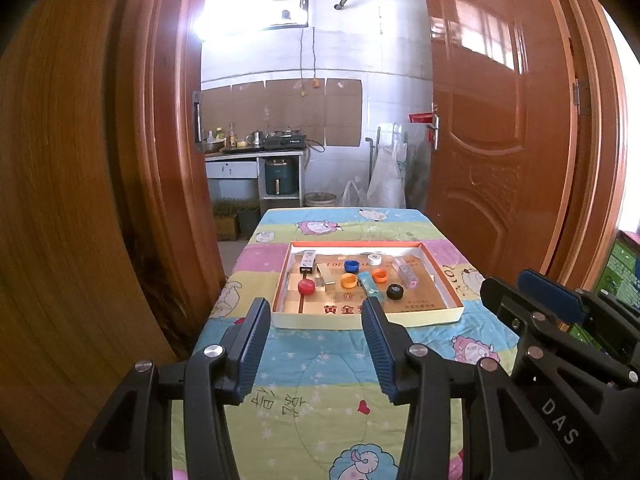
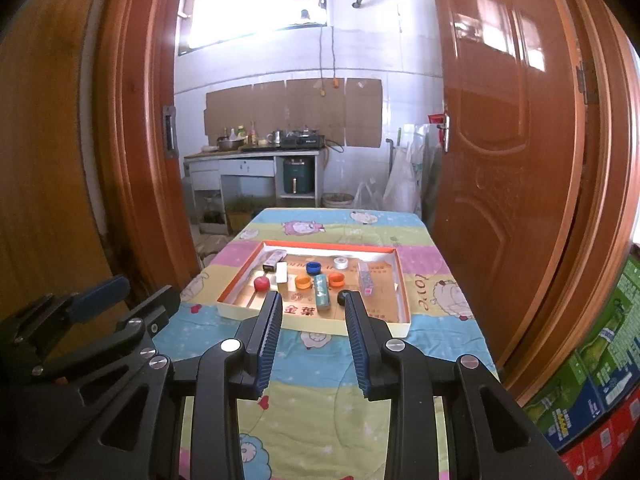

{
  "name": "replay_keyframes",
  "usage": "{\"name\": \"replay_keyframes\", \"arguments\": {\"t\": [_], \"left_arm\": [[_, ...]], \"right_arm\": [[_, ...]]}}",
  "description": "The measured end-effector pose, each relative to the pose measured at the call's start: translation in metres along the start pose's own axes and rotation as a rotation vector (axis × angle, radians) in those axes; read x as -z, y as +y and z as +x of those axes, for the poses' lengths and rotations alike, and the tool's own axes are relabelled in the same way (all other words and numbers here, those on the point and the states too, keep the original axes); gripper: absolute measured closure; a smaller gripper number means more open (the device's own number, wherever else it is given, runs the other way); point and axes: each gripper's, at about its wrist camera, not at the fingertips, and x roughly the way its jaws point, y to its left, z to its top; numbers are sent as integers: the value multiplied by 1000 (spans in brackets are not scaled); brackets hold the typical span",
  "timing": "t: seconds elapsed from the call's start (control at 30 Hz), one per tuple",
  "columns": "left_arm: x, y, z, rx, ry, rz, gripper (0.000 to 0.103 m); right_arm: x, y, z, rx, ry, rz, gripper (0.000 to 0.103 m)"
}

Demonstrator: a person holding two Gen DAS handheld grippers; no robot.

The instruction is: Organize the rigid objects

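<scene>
A shallow cardboard tray with an orange rim lies on the quilt-covered table. It holds a red cap, two orange caps, a blue cap, a black cap, a teal box, a clear box and a small carton. My left gripper hovers just short of the tray's near wall, open and empty. My right gripper hangs beside it, jaws narrower but apart, nothing between them. In the right wrist view its right finger partly hides the black cap, with the tray ahead.
The table's cartoon quilt stretches toward me in front of the tray. Brown wooden doors flank the table on both sides. Stacked printed cartons stand at the right. A kitchen counter lies beyond the table.
</scene>
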Motion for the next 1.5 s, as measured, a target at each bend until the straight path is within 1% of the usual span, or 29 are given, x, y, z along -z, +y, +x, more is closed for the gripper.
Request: {"name": "replay_keyframes", "arguments": {"t": [1.5], "left_arm": [[2,1,-4,-1,6,-8,56]], "right_arm": [[0,2,-3,-3,0,-3,69]]}}
